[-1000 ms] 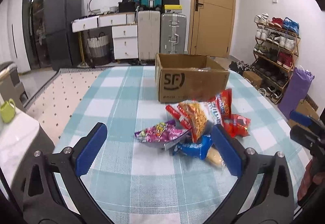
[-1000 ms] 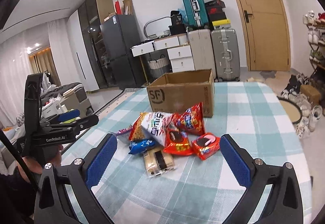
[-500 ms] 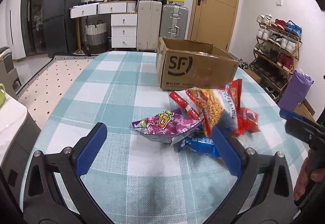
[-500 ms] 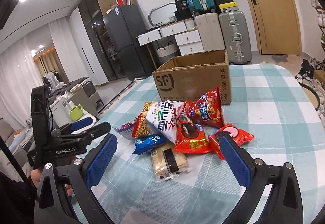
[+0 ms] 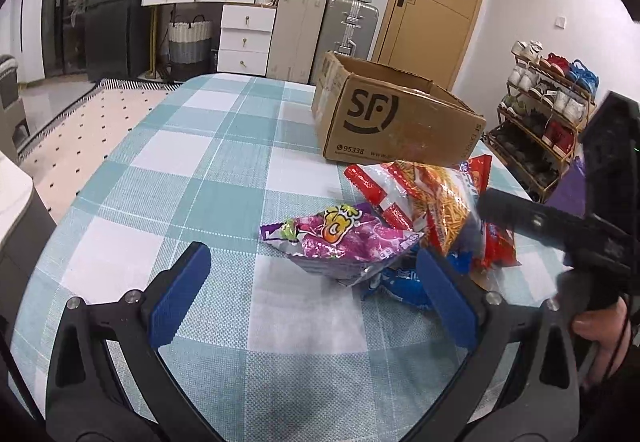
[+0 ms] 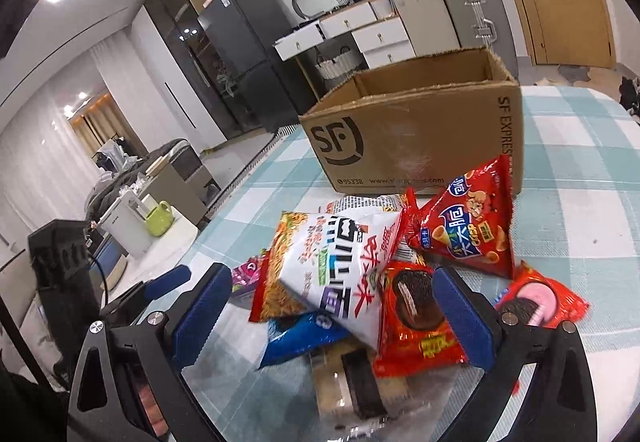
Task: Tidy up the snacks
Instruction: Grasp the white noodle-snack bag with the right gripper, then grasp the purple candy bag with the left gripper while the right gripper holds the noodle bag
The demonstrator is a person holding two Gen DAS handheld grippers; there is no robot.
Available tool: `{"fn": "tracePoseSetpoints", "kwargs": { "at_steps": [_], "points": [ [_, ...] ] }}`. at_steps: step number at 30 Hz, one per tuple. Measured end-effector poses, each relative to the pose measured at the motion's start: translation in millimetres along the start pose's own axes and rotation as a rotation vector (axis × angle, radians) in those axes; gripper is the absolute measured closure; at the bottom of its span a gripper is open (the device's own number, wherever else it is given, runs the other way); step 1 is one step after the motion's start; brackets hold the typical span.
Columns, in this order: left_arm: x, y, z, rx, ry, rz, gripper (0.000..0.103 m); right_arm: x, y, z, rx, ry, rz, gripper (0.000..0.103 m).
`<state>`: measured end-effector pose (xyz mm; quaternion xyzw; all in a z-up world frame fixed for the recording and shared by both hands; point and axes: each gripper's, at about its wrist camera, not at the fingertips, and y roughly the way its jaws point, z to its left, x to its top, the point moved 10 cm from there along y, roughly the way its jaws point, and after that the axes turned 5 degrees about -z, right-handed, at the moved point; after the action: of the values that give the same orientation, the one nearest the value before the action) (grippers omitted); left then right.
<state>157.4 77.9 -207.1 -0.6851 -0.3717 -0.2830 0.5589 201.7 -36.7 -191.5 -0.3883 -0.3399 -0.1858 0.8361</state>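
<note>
The snack pile [image 6: 372, 282] lies mid-table just before the open SF cardboard box [image 6: 420, 137], its white-and-red noodle bag [image 6: 340, 274] slanting lengthwise toward the box. The right gripper [image 6: 332, 318] hangs low with jaws wide astride the noodle bag and a red cookie pack [image 6: 412, 318]. The left gripper [image 5: 312, 294] is level and wide open around the purple bag [image 5: 340, 242] at the pile's edge.

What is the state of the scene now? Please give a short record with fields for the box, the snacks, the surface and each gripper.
box: open cardboard box marked SF, standing behind the snacks; what it holds cannot be seen
snacks: pile of packets on the table, with the purple packet nearest the left gripper
surface: teal checked tablecloth
left gripper: open, holds nothing
right gripper: open, fingers either side of the white noodle packet
</note>
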Motion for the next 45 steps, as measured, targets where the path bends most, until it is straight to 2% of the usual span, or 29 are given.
{"fn": "tracePoseSetpoints", "kwargs": {
  "at_steps": [9, 11, 12, 17, 19, 24, 30, 38, 45],
  "points": [
    [-3, 12, 0, -0.022, -0.01, 0.012, 0.0, 5, 33, 13, -0.001, -0.024, 0.03, 0.002],
    [-5, 10, -2, -0.027, -0.015, 0.015, 0.0, 4, 37, 16, -0.007, -0.032, 0.041, 0.01],
    [-5, 11, -1, -0.028, -0.018, 0.015, 0.0, 3, 40, 17, -0.012, -0.035, 0.052, 0.019],
    [-7, 8, 2, -0.03, -0.03, 0.012, 0.0, 1, 43, 19, -0.01, -0.037, 0.056, 0.029],
    [-8, 7, 2, -0.029, -0.034, 0.012, 0.0, 2, 42, 16, -0.036, -0.044, 0.056, 0.038],
    [-8, 5, 4, -0.019, -0.041, 0.007, 0.0, -3, 32, 12, -0.025, -0.015, 0.059, 0.045],
    [-9, 1, 3, -0.008, -0.033, 0.004, 0.0, 0, 11, 14, -0.003, 0.017, 0.013, 0.047],
    [-14, 1, 2, 0.005, -0.008, 0.021, 0.0, -2, -46, -7, -0.017, 0.082, -0.07, 0.047],
    [-25, 3, 3, 0.013, 0.003, 0.076, 0.0, -19, -91, -27, -0.031, 0.121, -0.107, 0.047]
  ]
}}
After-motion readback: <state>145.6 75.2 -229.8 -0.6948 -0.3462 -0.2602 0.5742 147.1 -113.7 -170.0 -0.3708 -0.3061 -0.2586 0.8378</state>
